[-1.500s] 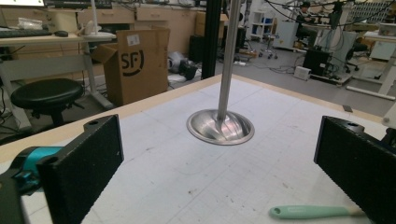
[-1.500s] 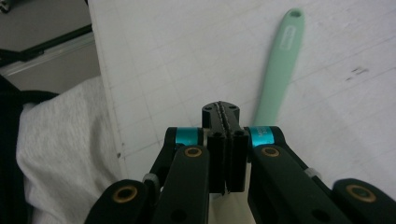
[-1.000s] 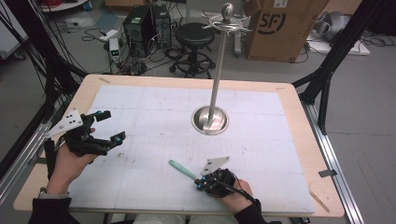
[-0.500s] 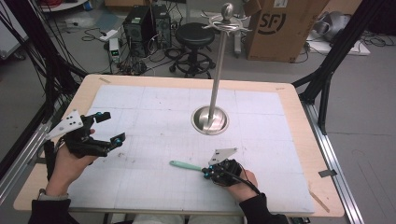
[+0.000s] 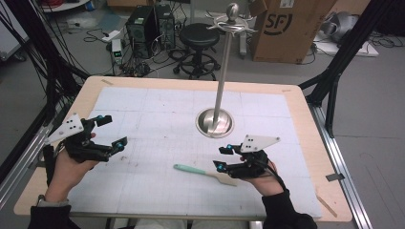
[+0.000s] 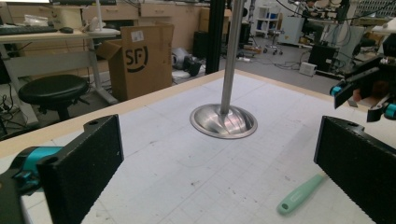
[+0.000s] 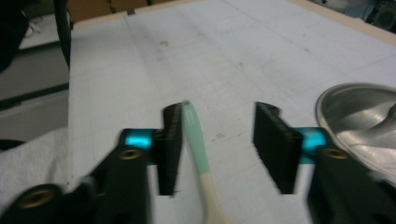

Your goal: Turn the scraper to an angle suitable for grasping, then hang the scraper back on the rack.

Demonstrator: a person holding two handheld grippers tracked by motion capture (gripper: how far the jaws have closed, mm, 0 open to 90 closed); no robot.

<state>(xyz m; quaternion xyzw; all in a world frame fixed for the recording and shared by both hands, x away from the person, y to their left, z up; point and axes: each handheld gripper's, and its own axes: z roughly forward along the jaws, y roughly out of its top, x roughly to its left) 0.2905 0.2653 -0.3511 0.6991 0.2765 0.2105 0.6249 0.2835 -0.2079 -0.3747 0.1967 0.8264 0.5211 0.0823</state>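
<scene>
A spatula [image 5: 203, 172] with a mint-green handle and a cream blade lies flat on the white mat near the front edge. My right gripper [image 5: 220, 158] hovers just over its blade end, open. In the right gripper view the spatula [image 7: 196, 140] runs between the jaws, close to the left one, and my right gripper [image 7: 217, 140] grips nothing. My left gripper [image 5: 113, 130] is held at the table's left side, open wide and empty. The left gripper view [image 6: 219, 172] shows the spatula handle [image 6: 301, 195] off to the lower right.
A tall metal stand with a round dished base [image 5: 216, 122] rises from the mat's middle, with hooks at its top [image 5: 231, 21]. The stand base [image 7: 359, 112] sits right of my right gripper. The table's wooden rim [image 5: 305, 143] frames the mat. A stool, a cardboard box and cables are beyond the far edge.
My right gripper has shifted right and then farther from the front edge, uncovering the spatula's blade end. The spatula stays about where it was. The left gripper has not moved.
</scene>
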